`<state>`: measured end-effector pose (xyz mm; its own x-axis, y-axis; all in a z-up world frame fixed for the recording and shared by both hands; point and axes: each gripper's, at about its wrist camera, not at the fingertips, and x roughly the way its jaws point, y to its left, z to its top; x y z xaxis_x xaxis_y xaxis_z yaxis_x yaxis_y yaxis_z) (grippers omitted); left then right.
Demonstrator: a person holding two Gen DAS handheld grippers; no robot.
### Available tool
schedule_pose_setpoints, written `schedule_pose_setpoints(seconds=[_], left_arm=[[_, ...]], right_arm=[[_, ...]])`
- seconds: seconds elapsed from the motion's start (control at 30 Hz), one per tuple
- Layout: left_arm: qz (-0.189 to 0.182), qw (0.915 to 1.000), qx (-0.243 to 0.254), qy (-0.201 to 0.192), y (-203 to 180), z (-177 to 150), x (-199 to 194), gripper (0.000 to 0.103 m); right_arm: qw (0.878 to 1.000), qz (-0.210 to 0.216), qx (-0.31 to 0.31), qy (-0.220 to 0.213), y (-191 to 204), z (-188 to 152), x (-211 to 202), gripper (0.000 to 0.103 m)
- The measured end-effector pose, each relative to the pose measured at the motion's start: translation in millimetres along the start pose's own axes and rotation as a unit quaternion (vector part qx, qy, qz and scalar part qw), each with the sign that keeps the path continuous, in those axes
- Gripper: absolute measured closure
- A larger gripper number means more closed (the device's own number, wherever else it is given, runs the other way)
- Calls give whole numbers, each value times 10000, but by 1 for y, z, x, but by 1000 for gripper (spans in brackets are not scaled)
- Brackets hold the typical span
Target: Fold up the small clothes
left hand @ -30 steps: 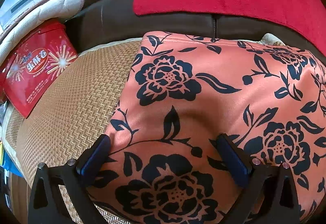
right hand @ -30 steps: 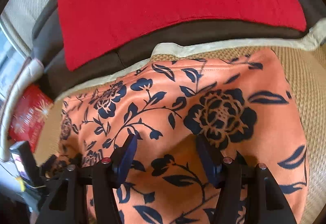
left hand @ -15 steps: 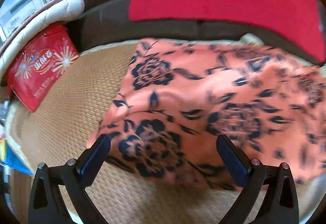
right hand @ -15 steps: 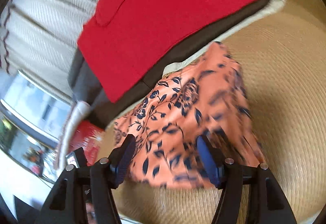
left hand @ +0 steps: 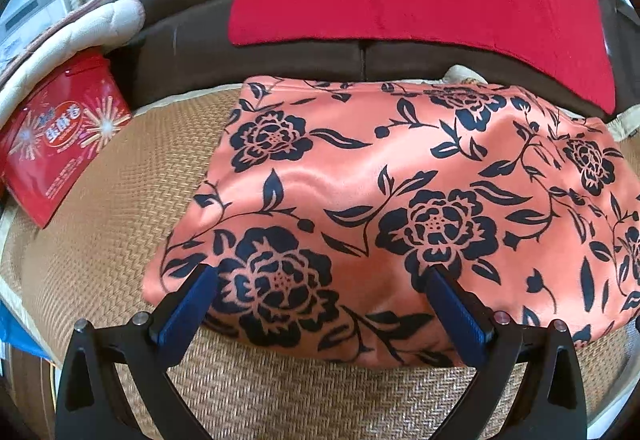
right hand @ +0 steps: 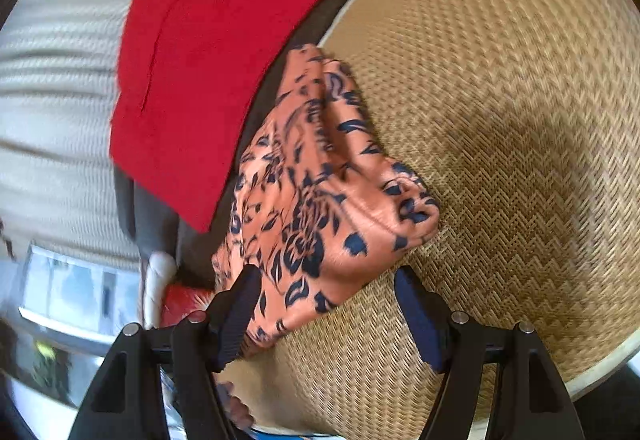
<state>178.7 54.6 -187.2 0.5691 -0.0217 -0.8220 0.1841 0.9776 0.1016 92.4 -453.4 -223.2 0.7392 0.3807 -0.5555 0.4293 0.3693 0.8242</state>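
Garment [left hand: 400,192], orange with dark flowers, folded flat on woven mat [left hand: 112,224] against sofa back.

Left gripper [left hand: 320,292] spread wide, holding nothing, tips over the near fold; red box [left hand: 56,144] seen only here. Right gripper [right hand: 326,300] likewise wide and unladen, blurred, revealing bare mat right of the cloth's edge.

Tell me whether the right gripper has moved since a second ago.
Yes. The right gripper has swung right: the red cushion, formerly straight ahead, now sits upper left, and bare woven mat fills its view.
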Motion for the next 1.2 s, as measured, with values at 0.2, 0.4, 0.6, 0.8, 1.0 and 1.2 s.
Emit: schedule_pose_setpoints(seconds=[0.2, 0.4, 0.6, 0.8, 1.0, 1.2], left_arm=[[-78, 9997, 126, 206, 1, 4, 15, 0], [-99, 9999, -40, -71, 22, 15, 4, 0], [473, 9954, -757, -346, 80, 25, -4, 0], [1142, 9785, -1644, -496, 154, 23, -16, 0], [1300, 9573, -2524, -541, 226, 24, -38, 0], [1484, 9454, -2833, -634, 264, 24, -51, 0]], right_arm=[[9993, 10, 216, -318, -1, 12, 15, 30], [9977, 99, 150, -652, 14, 23, 37, 44], [9954, -377, -275, -839, 33, 19, 47, 84], [9625, -931, -2189, -1303, 132, -11, 46, 86], [9349, -828, -3262, -1127, 228, -63, 78, 87], [9268, -452, -3714, -320, 284, -142, 154, 87]])
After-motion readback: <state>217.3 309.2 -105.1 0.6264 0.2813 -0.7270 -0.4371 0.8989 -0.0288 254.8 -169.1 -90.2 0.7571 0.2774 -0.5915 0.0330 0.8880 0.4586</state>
